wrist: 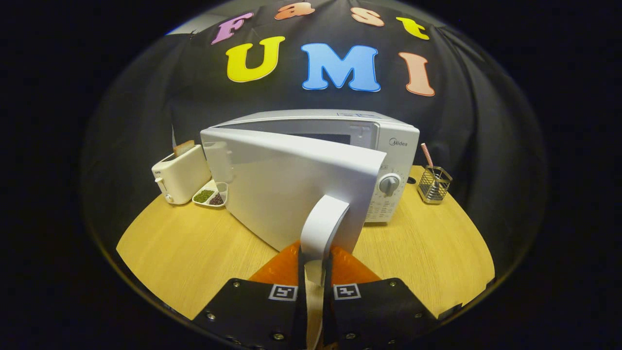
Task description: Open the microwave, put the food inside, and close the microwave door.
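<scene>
- Gripper view: gripper (315,265) nearly closed, both fingers pinching the door handle (323,228)
- microwave door (291,187) swung partly open ahead
- microwave (393,146) on the wooden table (194,257)
- toaster (181,174) and snack dish (211,195) beyond, left; wire holder (434,183) right

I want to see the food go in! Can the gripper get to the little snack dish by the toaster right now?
Probably not yet. The gripper is shut on the door handle, and the half-open microwave door stands between it and the dish beside the toaster.
</scene>
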Tool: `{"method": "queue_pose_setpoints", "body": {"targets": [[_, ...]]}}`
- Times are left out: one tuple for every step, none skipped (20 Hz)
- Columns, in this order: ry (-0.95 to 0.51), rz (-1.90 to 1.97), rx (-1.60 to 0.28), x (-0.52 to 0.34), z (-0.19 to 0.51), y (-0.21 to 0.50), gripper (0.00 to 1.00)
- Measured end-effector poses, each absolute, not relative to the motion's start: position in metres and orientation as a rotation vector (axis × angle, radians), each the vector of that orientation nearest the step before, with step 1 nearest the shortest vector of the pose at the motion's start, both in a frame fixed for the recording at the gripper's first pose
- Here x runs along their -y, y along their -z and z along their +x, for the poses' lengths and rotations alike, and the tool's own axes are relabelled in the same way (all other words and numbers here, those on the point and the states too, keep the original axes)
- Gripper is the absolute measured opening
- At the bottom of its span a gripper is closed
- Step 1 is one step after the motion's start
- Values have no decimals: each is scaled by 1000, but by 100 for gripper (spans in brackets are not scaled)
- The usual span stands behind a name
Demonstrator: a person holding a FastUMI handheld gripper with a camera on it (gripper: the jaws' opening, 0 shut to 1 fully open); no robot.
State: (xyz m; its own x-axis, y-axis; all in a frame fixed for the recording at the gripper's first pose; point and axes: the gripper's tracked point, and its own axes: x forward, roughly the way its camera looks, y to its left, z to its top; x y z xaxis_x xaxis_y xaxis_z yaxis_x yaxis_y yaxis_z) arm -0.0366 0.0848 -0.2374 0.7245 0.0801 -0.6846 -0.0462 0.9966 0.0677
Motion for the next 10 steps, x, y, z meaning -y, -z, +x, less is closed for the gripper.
{"method": "queue_pose_setpoints", "body": {"targets": [[-75,49,-762,-90,-44,236,16],[-82,47,-751,-97,-49,233,19],[-86,34,-739,-103,-53,228,22],[-92,20,-725,-110,-55,222,23],[-101,6,-714,-117,-60,218,29],[-106,-5,-707,-125,-63,216,32],[-108,-14,-705,-132,-69,215,42],[-114,-14,-703,-140,-74,214,42],[-128,-15,-703,-149,-81,215,45],[-139,-18,-710,-157,-86,216,48]]}}
